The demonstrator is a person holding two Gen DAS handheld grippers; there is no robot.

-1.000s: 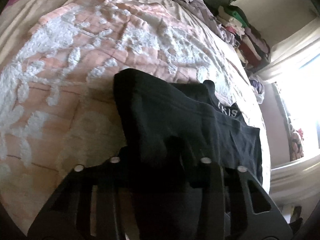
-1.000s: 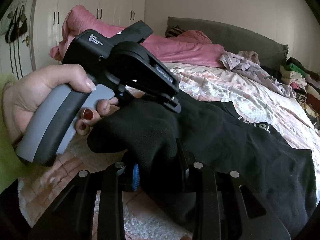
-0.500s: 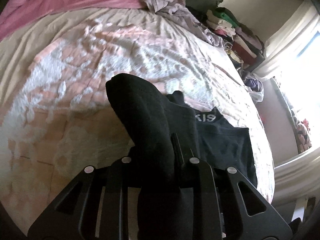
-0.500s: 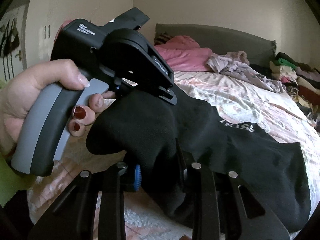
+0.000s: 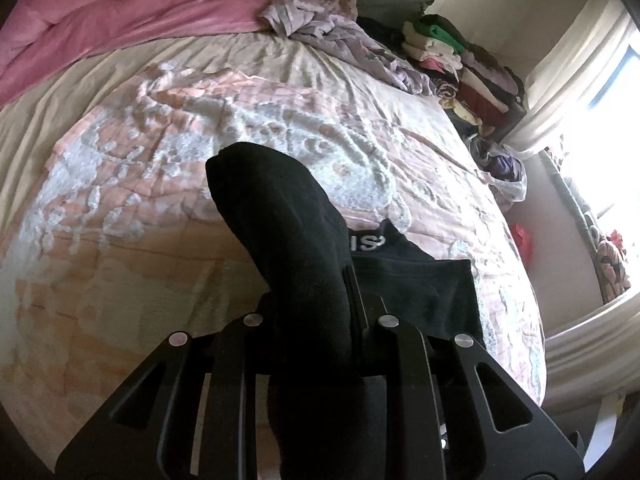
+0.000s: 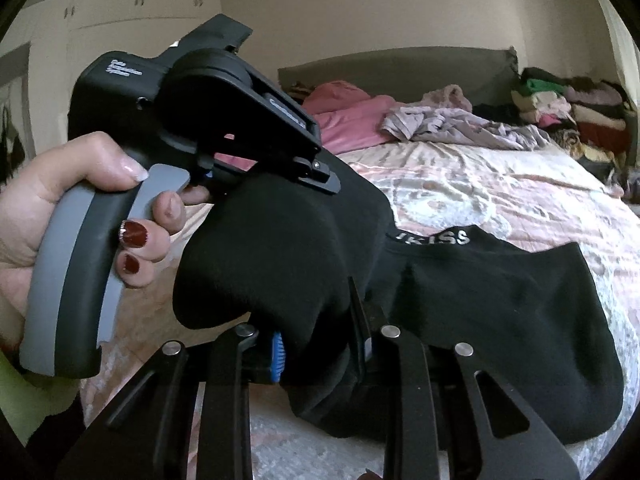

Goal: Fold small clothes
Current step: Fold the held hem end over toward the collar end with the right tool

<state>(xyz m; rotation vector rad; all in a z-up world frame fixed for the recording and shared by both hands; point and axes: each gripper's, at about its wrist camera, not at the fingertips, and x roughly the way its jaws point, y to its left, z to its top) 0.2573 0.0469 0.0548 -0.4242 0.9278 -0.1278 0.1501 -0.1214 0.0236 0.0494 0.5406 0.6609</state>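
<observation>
in the left wrist view, the left gripper (image 5: 320,308) was clamped on one black sock (image 5: 280,220), its two fingers pinching the fabric so the toe end stood up over the bed (image 5: 120,260). a second black layer with white lettering (image 5: 416,280) hung just to the right — whether it was a second sock, i could not tell. one pink blanket (image 5: 120,12) lay at the head of the bed, one lilac garment (image 5: 320,28) beside it, and one stack of folded clothes (image 5: 460,60) off the far corner.

in the right wrist view, the right gripper (image 6: 320,344) was also clamped on the black sock (image 6: 280,260) (one blue pad (image 6: 277,356) showed against the cloth). one hand (image 6: 60,208) with red nails gripped the left gripper (image 6: 320,172), which bit the same fabric from above.
</observation>
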